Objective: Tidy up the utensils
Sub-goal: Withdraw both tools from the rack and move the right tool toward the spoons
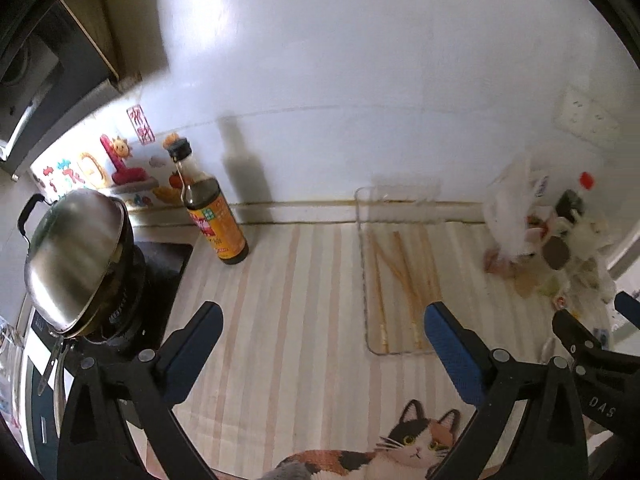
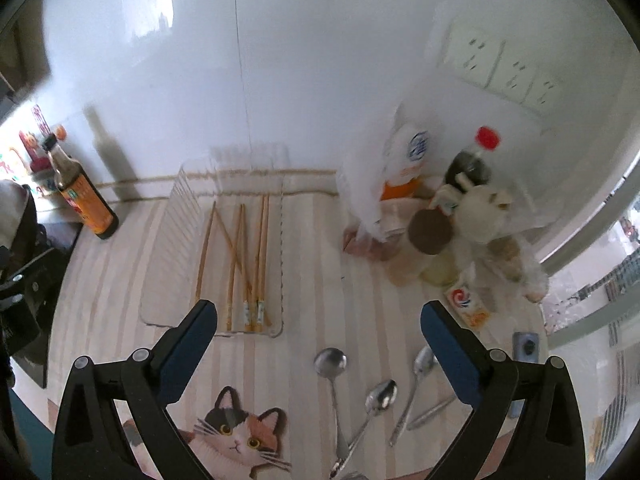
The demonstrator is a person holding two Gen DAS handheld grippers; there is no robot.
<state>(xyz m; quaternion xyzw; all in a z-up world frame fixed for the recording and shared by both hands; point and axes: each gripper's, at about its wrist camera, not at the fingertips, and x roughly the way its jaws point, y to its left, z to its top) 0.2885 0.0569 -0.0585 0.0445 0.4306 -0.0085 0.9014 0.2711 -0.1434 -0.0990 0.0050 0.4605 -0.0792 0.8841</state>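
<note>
Both grippers, left (image 1: 322, 326) and right (image 2: 318, 322), gape empty; chopsticks (image 2: 244, 256) lie in the tray (image 2: 160, 304), spoons (image 2: 360, 384) just beside it

A home kitchen is showing here: a lidded wok (image 1: 76, 256) is sitting on a stove (image 1: 160, 272) beside a sauce bottle (image 1: 212, 216) on a striped tabletop (image 1: 296, 300). Chopsticks (image 2: 240, 256) are lying in a clear tray (image 2: 160, 304), spoons (image 2: 360, 392) are resting nearby, and wall sockets (image 2: 504, 68) are sitting above bagged condiments (image 2: 460, 216).
</note>
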